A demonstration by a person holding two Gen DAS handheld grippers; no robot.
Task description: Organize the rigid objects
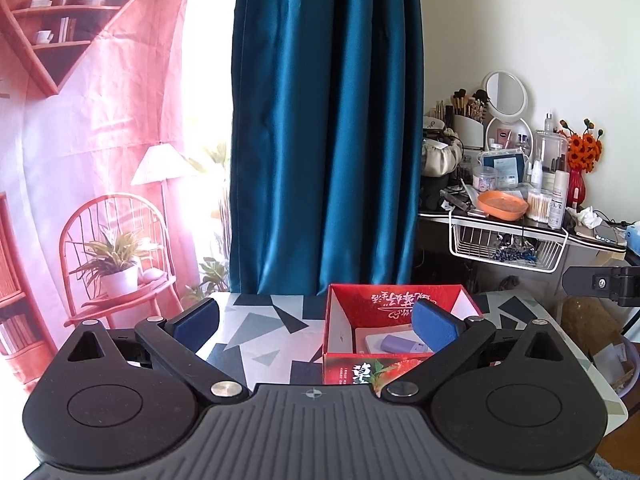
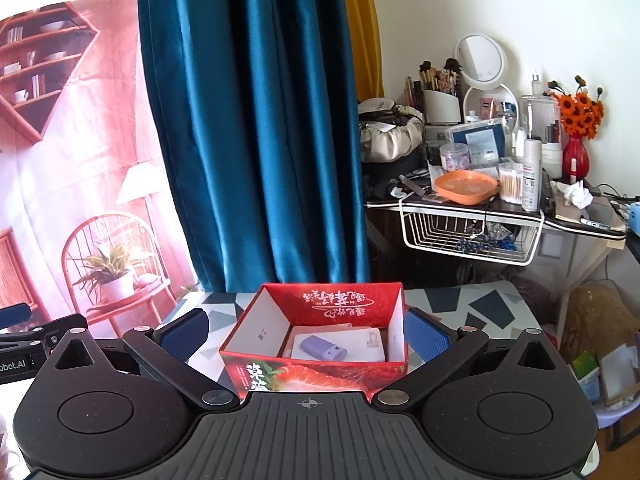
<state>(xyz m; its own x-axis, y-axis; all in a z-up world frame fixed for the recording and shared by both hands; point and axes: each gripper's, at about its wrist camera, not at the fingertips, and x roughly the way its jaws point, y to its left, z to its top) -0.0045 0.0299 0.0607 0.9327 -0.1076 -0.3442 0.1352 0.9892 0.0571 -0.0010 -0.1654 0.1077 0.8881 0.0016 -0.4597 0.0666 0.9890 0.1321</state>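
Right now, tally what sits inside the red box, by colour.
Purple: 1, a small purple case on top.
White: 1 that can be told, a flat white box beneath it; more may lie hidden.
Total: 2 visible in the red box.

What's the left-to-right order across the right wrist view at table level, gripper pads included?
Left gripper at the frame edge → right gripper's left pad → red box holding the purple object → right pad → patterned table.
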